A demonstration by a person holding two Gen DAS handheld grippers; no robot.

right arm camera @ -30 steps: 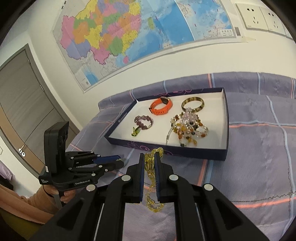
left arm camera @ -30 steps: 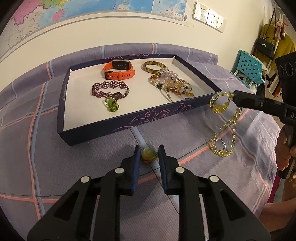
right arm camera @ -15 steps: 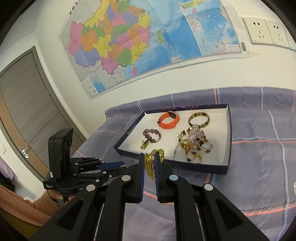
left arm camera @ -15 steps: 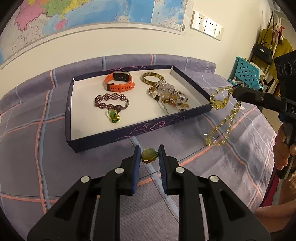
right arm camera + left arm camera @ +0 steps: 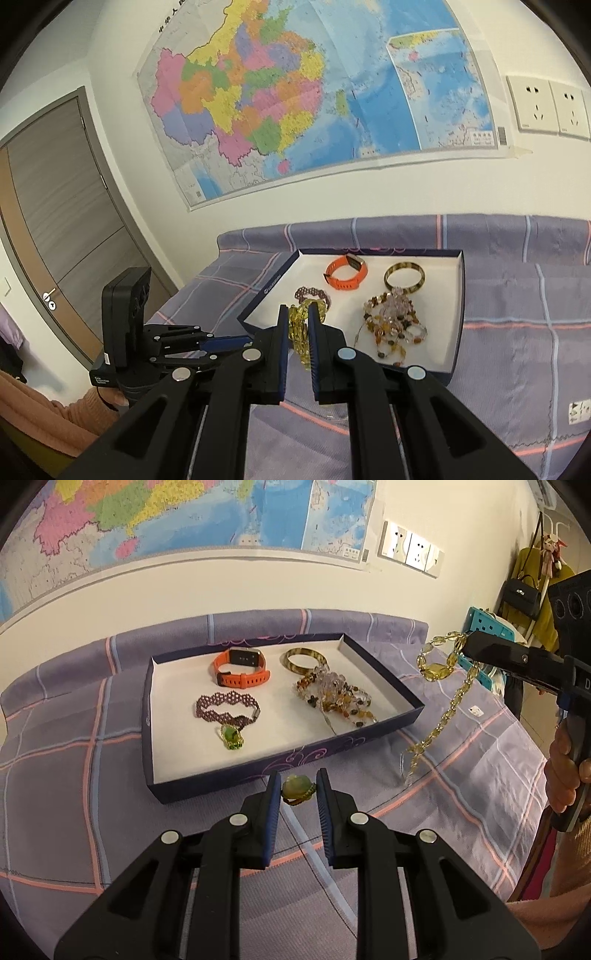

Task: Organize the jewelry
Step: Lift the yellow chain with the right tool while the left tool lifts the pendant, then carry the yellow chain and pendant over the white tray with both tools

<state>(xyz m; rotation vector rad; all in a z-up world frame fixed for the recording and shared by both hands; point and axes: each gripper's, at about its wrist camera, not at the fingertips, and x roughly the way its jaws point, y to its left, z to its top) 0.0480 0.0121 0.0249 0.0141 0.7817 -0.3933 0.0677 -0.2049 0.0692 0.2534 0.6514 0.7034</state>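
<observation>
Left wrist view: the left gripper [image 5: 297,792] is closed on a small green stone ring [image 5: 298,789], pinched between its two blue-faced pads, above the purple checked cloth [image 5: 74,794] just in front of the tray's near wall.
Right wrist view: the right gripper [image 5: 298,334] is clamped on a yellow bead necklace [image 5: 299,332]; the strand bunches between the pads and hangs below them.
Necklace seen from the left: the yellow bead necklace [image 5: 437,666] loops at the right gripper's [image 5: 466,642] tip and trails down in a long strand, its lowest end close above or touching the cloth to the right of the tray; which of the two cannot be told.
Tray: a dark blue tray [image 5: 147,709] with a white floor sits on the cloth, against the wall side of the surface.
Tray contents, far side: an orange watch band [image 5: 242,668] to the left and a brown bangle [image 5: 306,660] to the right, apart from each other.
Tray contents, near side: a purple beaded bracelet [image 5: 225,709] with a green stone pendant [image 5: 232,736] touching its near edge; to the right, a heap of mixed amber and clear beads [image 5: 336,698] touching the bangle.
Hands: a hand [image 5: 565,775] grips the right tool's handle at the right edge; an orange sleeve [image 5: 33,410] shows behind the left gripper [image 5: 243,341] in the right wrist view.
Background: a coloured map [image 5: 314,96] hangs above the surface, with white wall sockets [image 5: 546,107] beside it.
</observation>
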